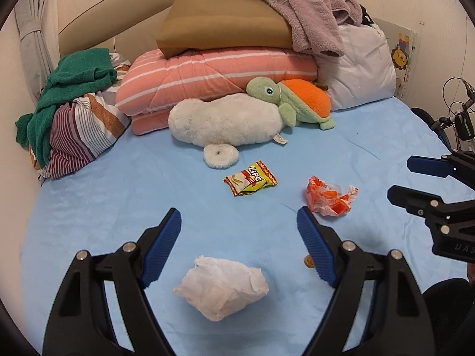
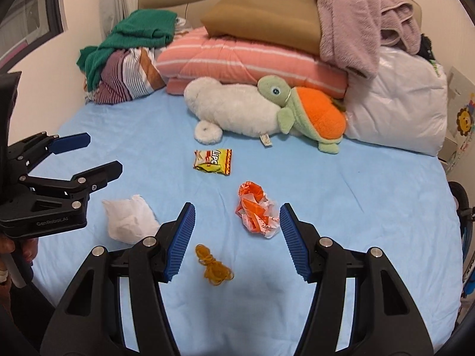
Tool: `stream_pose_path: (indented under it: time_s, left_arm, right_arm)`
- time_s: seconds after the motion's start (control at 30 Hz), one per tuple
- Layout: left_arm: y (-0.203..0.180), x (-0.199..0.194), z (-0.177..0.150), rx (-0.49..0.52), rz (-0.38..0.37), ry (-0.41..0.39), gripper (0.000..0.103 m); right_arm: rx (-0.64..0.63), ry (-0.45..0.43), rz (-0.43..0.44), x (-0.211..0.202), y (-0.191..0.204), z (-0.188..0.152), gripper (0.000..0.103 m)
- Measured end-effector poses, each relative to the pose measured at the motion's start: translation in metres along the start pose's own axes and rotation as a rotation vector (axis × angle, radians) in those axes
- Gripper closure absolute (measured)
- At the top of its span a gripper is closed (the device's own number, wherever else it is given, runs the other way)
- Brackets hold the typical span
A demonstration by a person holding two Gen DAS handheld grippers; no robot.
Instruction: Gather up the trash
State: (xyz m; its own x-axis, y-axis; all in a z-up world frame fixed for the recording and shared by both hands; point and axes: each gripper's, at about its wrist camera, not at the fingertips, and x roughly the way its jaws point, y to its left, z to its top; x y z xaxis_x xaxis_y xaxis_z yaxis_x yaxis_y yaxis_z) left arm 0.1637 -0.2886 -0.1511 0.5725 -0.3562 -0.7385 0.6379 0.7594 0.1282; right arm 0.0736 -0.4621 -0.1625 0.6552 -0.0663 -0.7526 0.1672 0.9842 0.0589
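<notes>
On the blue bed sheet lie four bits of trash. A crumpled white tissue sits below and between the fingers of my left gripper, which is open and empty above it. A crumpled orange-and-white wrapper lies just ahead of my right gripper, also open and empty. A yellow snack packet lies farther up the bed. A tangle of yellow rubber bands rests between the right gripper's fingers; in the left wrist view only a scrap of it shows.
A white plush, a green-and-orange turtle plush, folded pink quilt, brown cushion, clothes and a white bag crowd the head of the bed. A bicycle stands off the right edge. A hand holds the left gripper.
</notes>
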Motion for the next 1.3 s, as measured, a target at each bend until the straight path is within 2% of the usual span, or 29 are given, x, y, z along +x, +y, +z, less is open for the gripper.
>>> stream_pose_path:
  time_s: [0.3,0.73,1.07,1.2,1.23,1.27,1.3]
  left_arm:
    - [0.008,0.093,0.009,-0.014,-0.019,0.093,0.023]
    - [0.011,0.194,0.017,-0.018,-0.012,0.194,0.023]
    - [-0.007,0.233,0.021,0.005,-0.033,0.252,0.023]
    - [-0.011,0.238,0.026,-0.004,-0.042,0.242,0.023]
    - [-0.011,0.239,0.028,-0.015,-0.056,0.241,0.031]
    - [-0.010,0.240,0.029,-0.027,-0.079,0.240,0.048]
    - [-0.010,0.241,0.031,-0.038,-0.099,0.243,0.055]
  right_arm:
    - [-0.060,0.097,0.020,0.097,-0.009,0.009,0.046]
    - [-0.090,0.175,0.035,0.173,-0.019,0.007,0.048]
    - [-0.091,0.207,0.057,0.195,-0.024,0.004,0.068]
    - [-0.085,0.206,0.070,0.196,-0.026,0.005,0.074]
    - [-0.084,0.204,0.071,0.196,-0.027,0.006,0.075]
    - [-0.084,0.203,0.073,0.195,-0.027,0.006,0.075]
    - [-0.082,0.200,0.075,0.195,-0.028,0.006,0.075]
